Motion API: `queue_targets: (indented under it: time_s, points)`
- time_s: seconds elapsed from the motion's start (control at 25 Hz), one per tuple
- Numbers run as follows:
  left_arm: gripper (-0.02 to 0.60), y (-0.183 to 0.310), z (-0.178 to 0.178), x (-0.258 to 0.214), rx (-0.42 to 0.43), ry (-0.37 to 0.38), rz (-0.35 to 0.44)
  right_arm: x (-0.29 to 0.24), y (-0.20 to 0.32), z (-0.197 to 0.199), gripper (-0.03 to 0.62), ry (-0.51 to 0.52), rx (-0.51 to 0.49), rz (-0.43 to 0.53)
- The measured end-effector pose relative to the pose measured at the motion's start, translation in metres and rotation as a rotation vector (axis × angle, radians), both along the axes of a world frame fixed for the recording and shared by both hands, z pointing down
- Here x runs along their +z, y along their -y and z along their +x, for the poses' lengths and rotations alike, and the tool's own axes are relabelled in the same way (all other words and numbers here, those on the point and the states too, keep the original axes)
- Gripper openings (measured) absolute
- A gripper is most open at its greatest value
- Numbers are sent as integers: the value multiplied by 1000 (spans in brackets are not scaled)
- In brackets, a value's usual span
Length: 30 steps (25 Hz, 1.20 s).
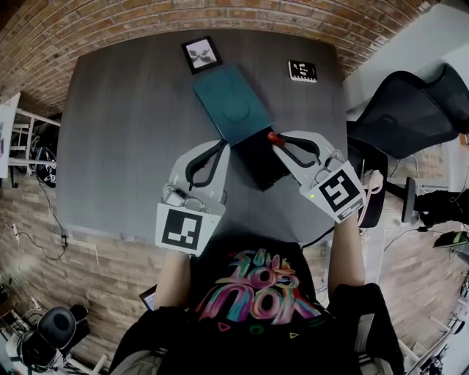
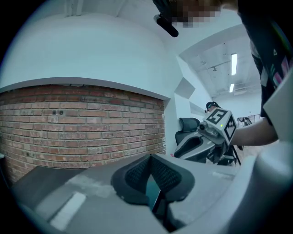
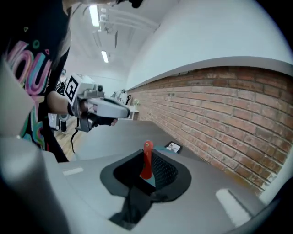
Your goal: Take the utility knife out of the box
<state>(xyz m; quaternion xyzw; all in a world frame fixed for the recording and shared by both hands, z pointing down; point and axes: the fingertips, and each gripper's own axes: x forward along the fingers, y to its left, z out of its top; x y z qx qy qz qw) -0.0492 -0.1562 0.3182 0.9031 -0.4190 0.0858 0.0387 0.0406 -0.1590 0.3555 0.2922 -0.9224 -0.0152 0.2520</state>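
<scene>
Head view: one box (image 1: pixel 233 102), one knife (image 1: pixel 275 137)

Dark grey tbl (image 1: pixel 117 146) — teal box (image 1: pixel 233 102), pic card (image 1: pixel 201 54), marker tag (image 1: pixel 302 71)

Take the box (image 1: pixel 258 162) as the dial's centre, with twelve toward the brick wall (image 1: pixel 146 18). At twelve, its teal lid (image 1: pixel 233 102) lies against it and blocks a low pass that way. Beyond the lid, a framed picture (image 1: pixel 201 53) sits at eleven and a marker card (image 1: pixel 302 70) at one, with bare table between them. Your left gripper (image 1: pixel 222 146), clamped on the box's edge, closes off nine. Your right gripper (image 1: pixel 278 143), gripping the red utility knife (image 1: pixel 274 136), crowds two. From nine round to eleven the table (image 1: pixel 117 132) lies wide open. Past the table's edge at three stands an office chair (image 1: pixel 410 110).
</scene>
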Motion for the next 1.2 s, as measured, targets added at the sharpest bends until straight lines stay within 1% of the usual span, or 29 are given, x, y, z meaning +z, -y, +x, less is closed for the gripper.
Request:
queue_targets:
  time_s: [0.2, 0.56, 0.76, 0.84, 0.96, 1.2]
  points:
    - [2, -2, 7, -2, 10, -2, 5, -29, -10, 14, 52, 144, 114, 70]
    - [2, -11, 5, -4, 11, -8, 10, -74, -36, 49, 52, 347, 239, 227]
    - [2, -16, 7, -9, 14, -15, 20, -87, -53, 78, 52, 453, 324, 269]
    - [2, -18, 6, -11, 14, -18, 24, -89, -59, 85, 52, 472, 346, 272]
    - [2, -19, 4, -14, 8, -24, 23, -86, -64, 90, 52, 466, 362, 266]
    - [2, -21, 0, -17, 6, -25, 32, -77, -68, 87, 52, 462, 369, 243]
